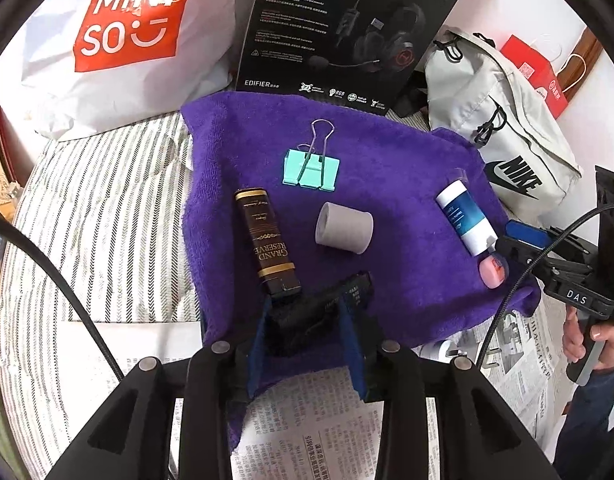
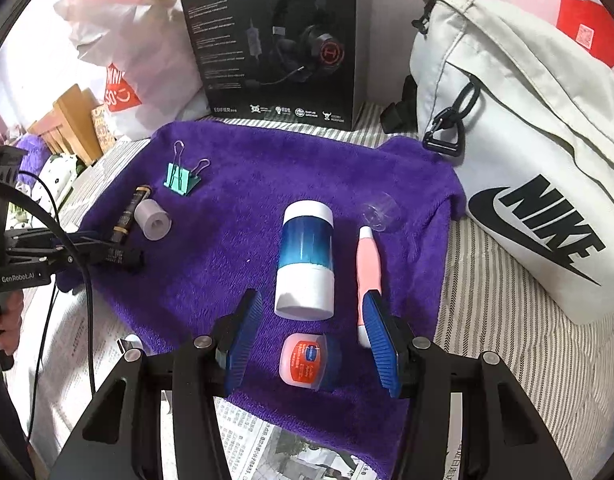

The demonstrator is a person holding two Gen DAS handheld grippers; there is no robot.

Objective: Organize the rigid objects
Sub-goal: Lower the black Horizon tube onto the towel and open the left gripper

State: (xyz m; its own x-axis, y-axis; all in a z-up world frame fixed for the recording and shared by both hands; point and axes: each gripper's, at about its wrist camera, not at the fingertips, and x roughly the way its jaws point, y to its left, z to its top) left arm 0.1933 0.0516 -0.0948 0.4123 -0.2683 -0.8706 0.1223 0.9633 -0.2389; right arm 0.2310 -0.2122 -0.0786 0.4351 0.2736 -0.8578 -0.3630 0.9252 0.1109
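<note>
A purple towel (image 1: pixel 387 168) (image 2: pixel 235 176) holds the objects. My left gripper (image 1: pixel 307 320) is shut on a black tube (image 1: pixel 327 304), seen also in the right wrist view (image 2: pixel 123 258). Beside it lie a brown Grand Reserve tube (image 1: pixel 269 240), a grey tape roll (image 1: pixel 344 228) (image 2: pixel 153 220) and a mint binder clip (image 1: pixel 311 168) (image 2: pixel 181 178). My right gripper (image 2: pixel 311 340) is open around a small pink Vaseline jar (image 2: pixel 309 362) (image 1: pixel 492 272). A blue-white bottle (image 2: pixel 305 260) (image 1: pixel 465 218) and a pink tube (image 2: pixel 367 268) lie just ahead.
A white Nike bag (image 2: pixel 519 152) (image 1: pixel 503 128) lies right. A black Edifier headset box (image 1: pixel 339 28) (image 2: pixel 275 44) and a Miniso bag (image 1: pixel 119 40) stand behind. Newspaper (image 1: pixel 307 420) and a striped sheet (image 1: pixel 107 220) surround the towel.
</note>
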